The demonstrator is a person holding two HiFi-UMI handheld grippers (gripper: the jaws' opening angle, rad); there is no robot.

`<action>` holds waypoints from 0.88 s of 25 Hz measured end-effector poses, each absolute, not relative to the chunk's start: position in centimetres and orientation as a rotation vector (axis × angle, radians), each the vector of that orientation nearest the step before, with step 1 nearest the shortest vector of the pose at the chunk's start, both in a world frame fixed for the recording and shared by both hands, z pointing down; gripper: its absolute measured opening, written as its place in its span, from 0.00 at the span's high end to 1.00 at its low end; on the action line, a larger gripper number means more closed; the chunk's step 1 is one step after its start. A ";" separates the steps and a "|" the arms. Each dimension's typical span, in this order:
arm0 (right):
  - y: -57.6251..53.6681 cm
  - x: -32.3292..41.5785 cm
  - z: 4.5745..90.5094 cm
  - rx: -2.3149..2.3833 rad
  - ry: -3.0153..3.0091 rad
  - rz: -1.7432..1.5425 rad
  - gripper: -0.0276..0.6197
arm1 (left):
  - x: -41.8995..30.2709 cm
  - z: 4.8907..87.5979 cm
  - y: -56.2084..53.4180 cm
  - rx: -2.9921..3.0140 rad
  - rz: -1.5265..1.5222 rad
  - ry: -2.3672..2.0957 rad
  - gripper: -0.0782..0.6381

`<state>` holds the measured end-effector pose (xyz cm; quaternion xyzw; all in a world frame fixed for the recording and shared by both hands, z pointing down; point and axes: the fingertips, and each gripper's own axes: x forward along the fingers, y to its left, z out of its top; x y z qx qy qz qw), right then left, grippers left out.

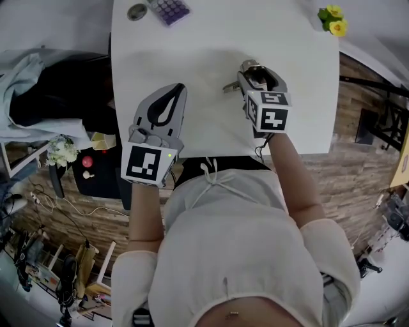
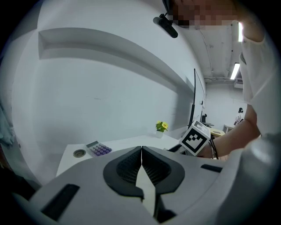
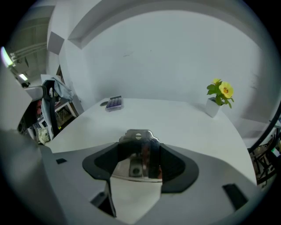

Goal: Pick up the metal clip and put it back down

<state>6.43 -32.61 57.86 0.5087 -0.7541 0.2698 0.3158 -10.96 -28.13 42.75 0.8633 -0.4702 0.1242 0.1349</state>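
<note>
— What's your right gripper (image 3: 139,151) got?

— The clip (image 3: 139,135). It stands between my two pads, which press on its flat sides. Its shiny top, with a small hole in it, pokes out just past my jaw tips.

— Is it on the table (image 1: 211,38) or in the air?

— I cannot tell. I see white tabletop right under my jaws and ahead of them (the clip's lower end sits behind my pads).

— And your other tool?

— My left gripper (image 2: 141,151) is off to the left of the right one, well apart from it, over the near left part of the table. Its jaws are pressed together with nothing between them. From there, my right gripper's marker cube (image 2: 194,138) shows just ahead and to the right.

— What lies farther out?

— Ahead and to the left of the clip, near the far edge, is a calculator (image 3: 114,103) with purple keys, and a small round disc (image 1: 137,11) lies just left of that. Ahead and to the right, at the far right corner, is a pot of yellow flowers (image 3: 218,97). Beyond the table there is a plain white wall.
</note>
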 end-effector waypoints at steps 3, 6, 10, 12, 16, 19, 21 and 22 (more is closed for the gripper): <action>-32.6 7.1 55.3 1.384 -2.029 0.681 0.50 | -10.4 41.2 -27.8 2.544 0.350 -1.366 0.86; -32.4 7.5 52.3 1.426 -2.081 0.647 0.50 | -10.1 39.5 -27.2 2.576 0.361 -1.364 0.86; -31.8 8.3 48.0 1.472 -2.155 0.567 0.50 | -9.6 36.9 -26.1 2.626 0.375 -1.368 0.86; -31.3 8.6 45.8 1.497 -2.194 0.520 0.50 | -9.6 35.8 -25.4 2.642 0.380 -1.381 0.86; -30.3 9.4 41.0 1.566 -2.278 0.399 0.51 | -9.8 32.9 -24.9 2.703 0.264 -1.448 0.86; -29.3 10.0 37.4 1.616 -2.342 0.285 0.51 | -10.4 31.5 -24.3 2.712 0.232 -1.485 0.86; -28.4 10.3 35.2 1.641 -2.381 0.206 0.51 | -10.7 30.8 -24.0 2.715 0.219 -1.506 0.86; -28.0 10.5 34.2 1.653 -2.398 0.166 0.51 | -10.8 30.4 -23.9 2.721 0.210 -1.513 0.86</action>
